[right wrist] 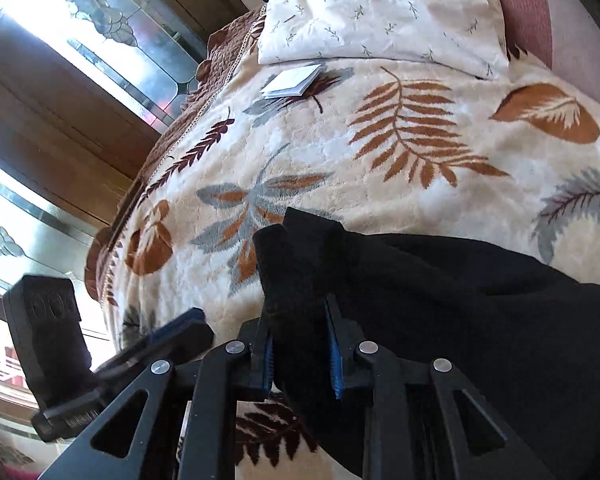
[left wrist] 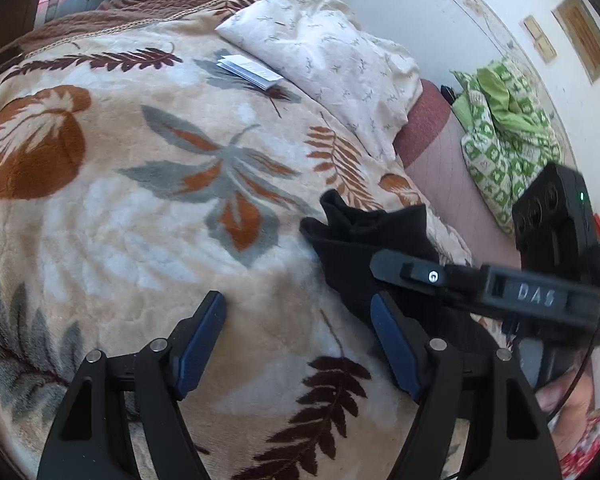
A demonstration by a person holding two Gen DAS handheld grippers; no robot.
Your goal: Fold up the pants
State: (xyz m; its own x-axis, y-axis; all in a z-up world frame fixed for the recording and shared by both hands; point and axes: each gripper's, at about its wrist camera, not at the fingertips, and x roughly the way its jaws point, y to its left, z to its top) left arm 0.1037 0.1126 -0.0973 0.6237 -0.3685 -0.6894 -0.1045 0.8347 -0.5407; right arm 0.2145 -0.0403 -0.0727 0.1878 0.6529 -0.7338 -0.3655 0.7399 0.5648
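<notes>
Left wrist view: my left tongs (left wrist: 298, 314) are spread wide apart, nothing between the blue pads (left wrist: 202, 344), hovering over the leaf-print blanket (left wrist: 140, 200) on the bed. The black pants (left wrist: 364, 240) sit bunched just right of the tongs' right finger, a cuff-like end sticking up toward the pillow (left wrist: 332, 52). The right tongs (left wrist: 404, 270) cross in from the right edge over the pants; from this angle I can't tell their state. A hand (left wrist: 560, 396) on the handle shows below them. Using the pillow as landmark: a folded white paper (left wrist: 250, 70) lies on the blanket touching the pillow's near edge, and a green patterned cloth (left wrist: 504, 136) is heaped well to the pillow's right, off the bed near the wall. No containers in view that I can make out.

Right wrist view: my right tongs (right wrist: 300, 344) are clamped on the pants (right wrist: 440, 300), black fabric pinched between both blue pads (right wrist: 334, 360). The pinched end pokes up past the tips; the rest of the pants spreads right and downward over the blanket (right wrist: 400, 140). The pillow (right wrist: 380, 12) is at the far end of the bed, with the white paper (right wrist: 292, 82) just below its left corner. The left tongs (right wrist: 168, 332) show at lower left, blurred, apart from the pants. Patterned glass window (right wrist: 88, 28) far left of the pillow.
</notes>
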